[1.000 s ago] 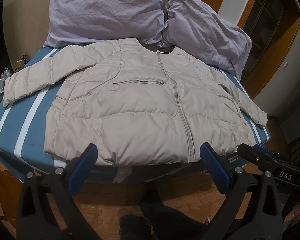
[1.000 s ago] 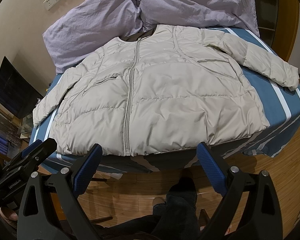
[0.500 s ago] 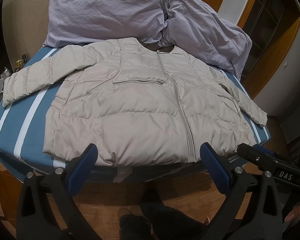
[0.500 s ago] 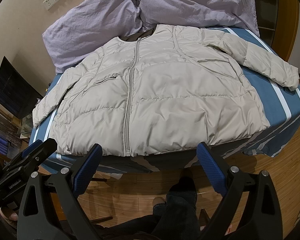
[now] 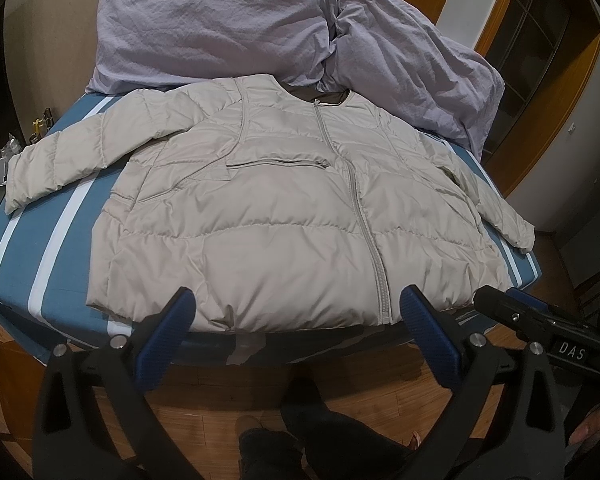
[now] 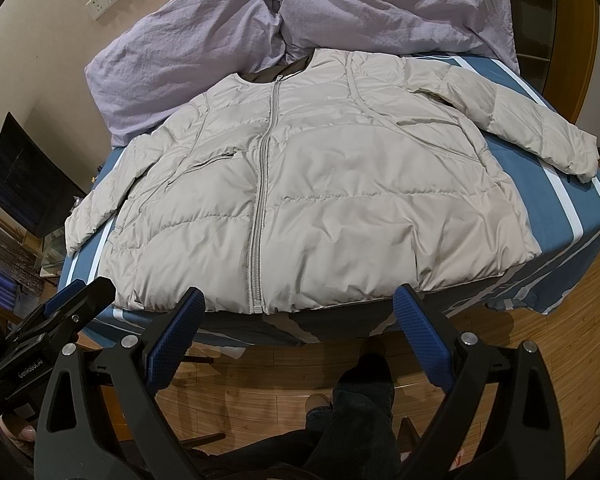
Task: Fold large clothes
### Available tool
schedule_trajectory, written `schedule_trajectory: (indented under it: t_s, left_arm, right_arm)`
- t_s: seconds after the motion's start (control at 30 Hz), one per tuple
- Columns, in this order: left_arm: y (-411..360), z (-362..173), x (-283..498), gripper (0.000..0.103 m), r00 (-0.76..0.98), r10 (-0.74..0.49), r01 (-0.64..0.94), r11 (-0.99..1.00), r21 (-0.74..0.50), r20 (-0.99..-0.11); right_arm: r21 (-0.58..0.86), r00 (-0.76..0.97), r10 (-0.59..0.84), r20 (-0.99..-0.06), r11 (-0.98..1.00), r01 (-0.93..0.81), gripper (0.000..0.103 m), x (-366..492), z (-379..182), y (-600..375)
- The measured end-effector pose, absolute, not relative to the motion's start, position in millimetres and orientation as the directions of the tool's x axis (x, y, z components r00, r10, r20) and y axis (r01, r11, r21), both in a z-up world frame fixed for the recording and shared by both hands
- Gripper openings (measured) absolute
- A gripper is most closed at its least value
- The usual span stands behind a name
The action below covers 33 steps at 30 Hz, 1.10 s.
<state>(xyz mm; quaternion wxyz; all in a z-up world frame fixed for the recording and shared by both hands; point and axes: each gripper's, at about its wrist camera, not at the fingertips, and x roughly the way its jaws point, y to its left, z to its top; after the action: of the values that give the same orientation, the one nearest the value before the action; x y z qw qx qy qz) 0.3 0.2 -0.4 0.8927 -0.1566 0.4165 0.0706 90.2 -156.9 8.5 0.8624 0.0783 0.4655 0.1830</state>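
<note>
Left gripper (image 5: pixel 296 322) and right gripper (image 6: pixel 298 324) gape apart before the flat jacket (image 5: pixel 284 216).

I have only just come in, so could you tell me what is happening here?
A person holds a gripper in each hand over the foot of a bed. A beige puffer jacket lies flat, zipped, sleeves spread. The left gripper and right gripper are both open and hold nothing. No fold is made yet.

Both black-framed tools carry blue textured pads (image 5: pixel 162 340), silver screws, and dark trousers (image 6: pixel 360 396) show below.
</note>
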Motion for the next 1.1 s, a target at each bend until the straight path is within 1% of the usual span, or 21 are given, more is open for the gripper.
schedule_trajectory:
  t_s: [0.5, 0.73, 0.87, 1.1]
  left_arm:
    - [0, -2, 1, 0.101, 0.64, -0.006, -0.259, 0.94, -0.223, -0.768]
    - [15, -15, 23, 0.101, 0.62, 0.02, -0.295, 0.932, -0.209, -0.785]
    - [22, -21, 38, 0.101, 0.594, 0.069, -0.326, 0.932, -0.161, -0.801]
    - [32, -27, 72, 0.101, 0.562, 0.112, -0.36, 0.925, -0.121, -0.82]
  right_arm:
    - [0.312, 0.501, 0.394, -0.771, 0.919, -0.242, 0.097, 97, 8, -155]
    - [0.299, 0.541, 0.368, -0.756, 0.93, -0.214, 0.097, 131, 11, -170]
    - [0.321, 0.554, 0.331, -0.764, 0.94, -0.119, 0.097, 169, 7, -203]
    - [0.344, 0.566, 0.241, -0.788, 0.935, 0.081, 0.097, 234, -5, -278]
